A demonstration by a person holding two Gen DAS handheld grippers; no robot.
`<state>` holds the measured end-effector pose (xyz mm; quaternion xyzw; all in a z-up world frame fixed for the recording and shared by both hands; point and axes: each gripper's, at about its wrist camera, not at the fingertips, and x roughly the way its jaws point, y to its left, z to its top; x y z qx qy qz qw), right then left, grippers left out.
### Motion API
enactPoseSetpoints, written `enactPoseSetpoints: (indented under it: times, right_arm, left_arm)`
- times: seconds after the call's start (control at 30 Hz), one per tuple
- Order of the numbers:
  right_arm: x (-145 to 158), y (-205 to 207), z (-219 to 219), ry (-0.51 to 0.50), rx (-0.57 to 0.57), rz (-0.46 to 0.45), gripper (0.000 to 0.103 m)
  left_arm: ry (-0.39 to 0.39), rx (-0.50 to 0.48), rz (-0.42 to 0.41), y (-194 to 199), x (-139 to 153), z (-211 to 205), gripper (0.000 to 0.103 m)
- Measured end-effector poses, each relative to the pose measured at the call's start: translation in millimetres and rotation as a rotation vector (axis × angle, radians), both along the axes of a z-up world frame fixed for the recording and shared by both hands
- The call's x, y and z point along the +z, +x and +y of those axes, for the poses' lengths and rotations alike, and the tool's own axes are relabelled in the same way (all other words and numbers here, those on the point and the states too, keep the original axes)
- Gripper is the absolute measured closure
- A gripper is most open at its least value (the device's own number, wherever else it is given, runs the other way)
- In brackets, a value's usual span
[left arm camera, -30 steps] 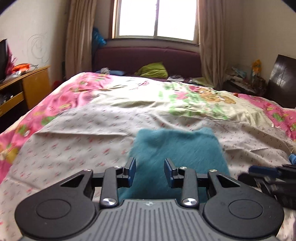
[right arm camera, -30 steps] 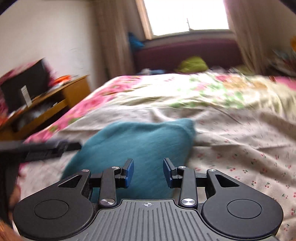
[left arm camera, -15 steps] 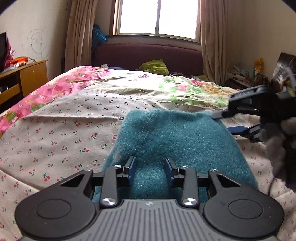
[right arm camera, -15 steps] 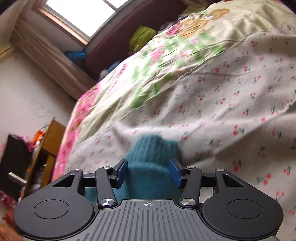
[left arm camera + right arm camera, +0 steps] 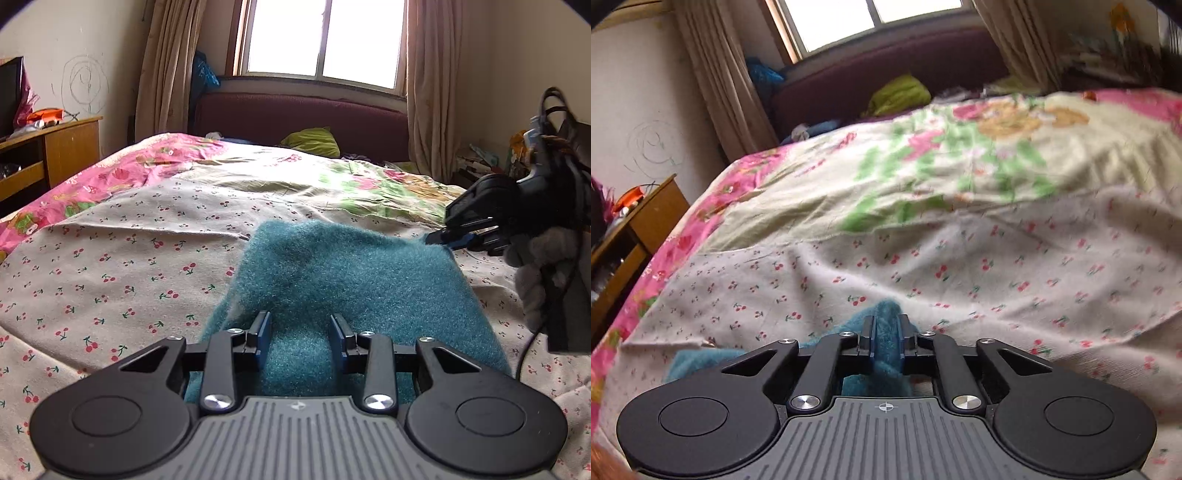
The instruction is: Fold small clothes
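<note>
A fuzzy teal cloth (image 5: 351, 273) lies spread on the cherry-print sheet (image 5: 110, 266). My left gripper (image 5: 301, 332) hovers over the cloth's near edge. Its jaws stand apart, with the cloth running under and between them, and the pads do not press on it. In the left wrist view my right gripper (image 5: 437, 238) is at the cloth's far right corner. In the right wrist view that gripper (image 5: 886, 332) has its jaws closing, and a raised fold of the teal cloth (image 5: 882, 308) is pinched between the pads.
A floral quilt (image 5: 369, 181) covers the far half of the bed. Behind it are a maroon headboard (image 5: 295, 118) and a green pillow (image 5: 314, 142). A wooden desk (image 5: 55, 147) stands at the left. A grey sleeve (image 5: 539, 266) and cables hang at the right.
The right gripper swung from the cloth's left side to its far right corner and shut on a fold there. The left gripper sank lower over the near edge, its jaws unchanged.
</note>
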<state>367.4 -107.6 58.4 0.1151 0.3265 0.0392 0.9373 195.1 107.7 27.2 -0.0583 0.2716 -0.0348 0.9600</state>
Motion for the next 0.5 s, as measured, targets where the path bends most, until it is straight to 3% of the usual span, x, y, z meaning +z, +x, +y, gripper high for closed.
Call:
enactPoseSetpoints:
  times: [0.1,0.3,0.43,0.5]
  right_arm:
    - [14.3,-42.1,-0.5,-0.091,0.001,-0.086,0.087]
    - [-0.8,-134.6,20.4,-0.029,0.199,-0.045,0.087]
    - [-14.2,-152.4,52.8,-0.152,0.217,-0.075,0.087]
    - [-5.3,-146.2,46.9,-0.092,0.197,-0.039,0.087]
  left_arm:
    - [-0.043,0.004,0.016,-1.9,7.1,8.3,0.056]
    - [-0.019,0.083,-0.002,-28.2,12.9,15.2,0.057]
    - [0.027,0.134,0.085,-32.0,-1.4,22.6,0.052]
    - [0.038,0.144,0.104,-30.9,-6.9,25.6,0.044]
